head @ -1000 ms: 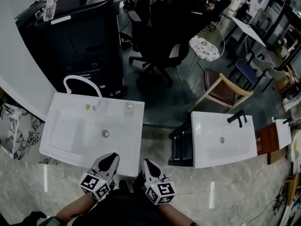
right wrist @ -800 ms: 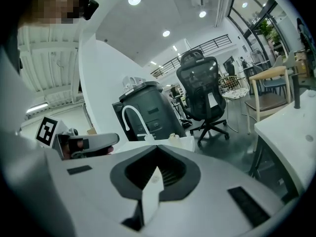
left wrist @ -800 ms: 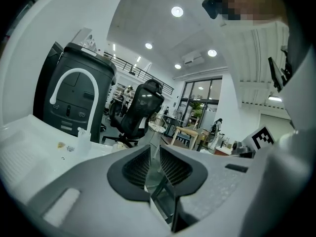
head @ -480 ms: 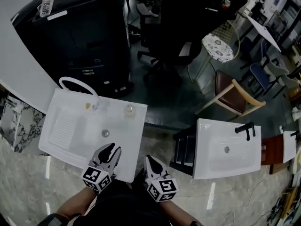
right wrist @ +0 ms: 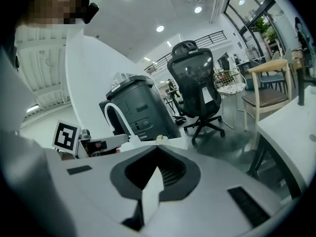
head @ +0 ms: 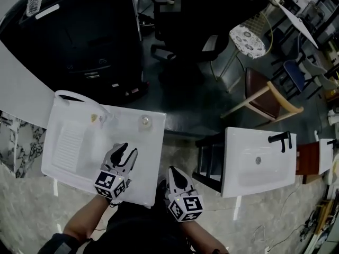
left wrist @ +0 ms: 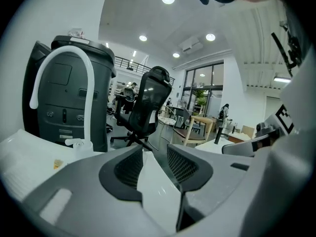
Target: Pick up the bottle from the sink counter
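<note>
The bottle (head: 144,121) stands untouched on the sink's (head: 63,168) back ledge, right of the faucet (head: 71,96). The left gripper (head: 126,151) is over the basin, short of the bottle, its jaws opening with nothing between them. The right gripper (head: 174,170) hangs off the sink's front corner, jaws together and empty. The reach, grip and lift are all left to do.

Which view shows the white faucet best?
The left gripper view. There the faucet is large and close, seen from the side, with its whole arch from base to spout. The head view shows the faucet only from above, as a thin loop. The right gripper view shows the faucet from the side too, but small and far.
</note>
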